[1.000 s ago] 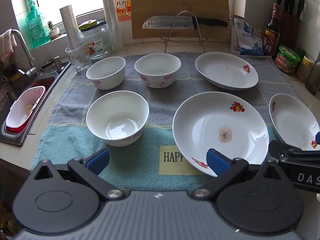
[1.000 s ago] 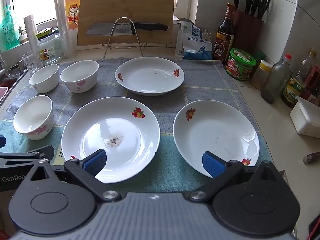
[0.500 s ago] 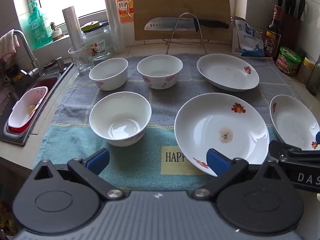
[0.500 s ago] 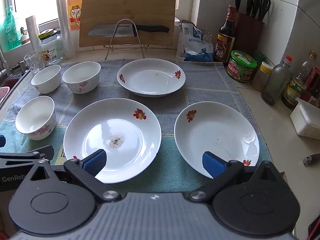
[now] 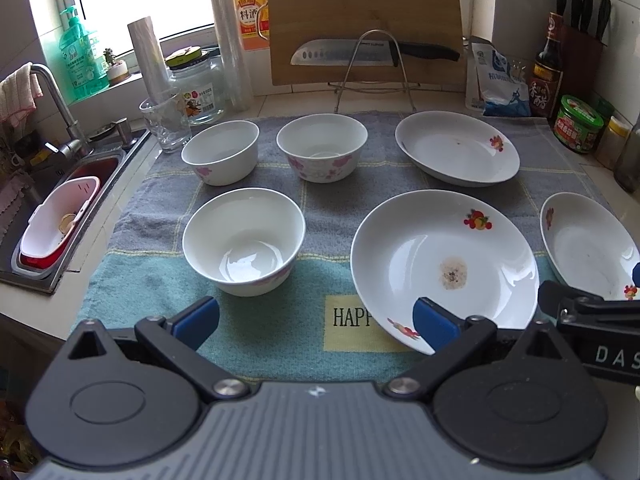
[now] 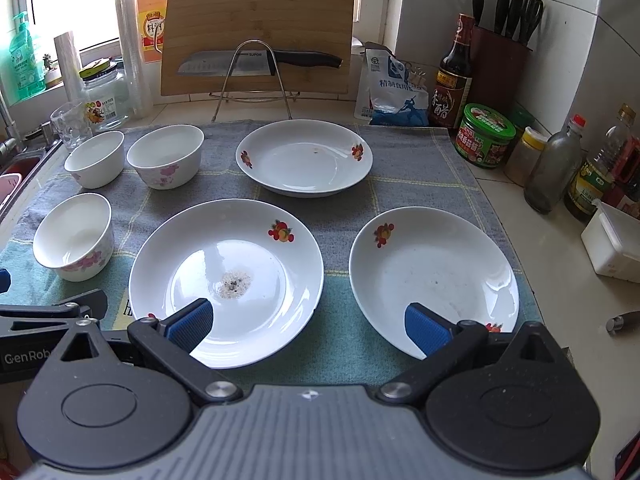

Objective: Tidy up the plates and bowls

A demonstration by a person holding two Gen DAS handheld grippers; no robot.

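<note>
Kitchen counter [image 6: 560, 264] under a towel [image 5: 256, 332] shows three bowls [image 5: 244, 240] left and three plates [image 6: 226, 276] right, all unstacked, both left tongs [image 5: 316, 316] and right tongs [image 6: 308, 324] spread wide, empty, poised near the front edge.

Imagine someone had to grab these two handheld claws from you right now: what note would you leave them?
Left gripper: open, empty, held back at the near edge of the towel.
Right gripper: open, empty, also at the near edge.
Three bowls sit apart on the left: near bowl, far-left bowl, flowered bowl.
Three plates sit apart on the right: stained plate, near-right plate, far plate.
Done: nothing stacked.
Left: stack the bowls together, stack the plates together.
</note>
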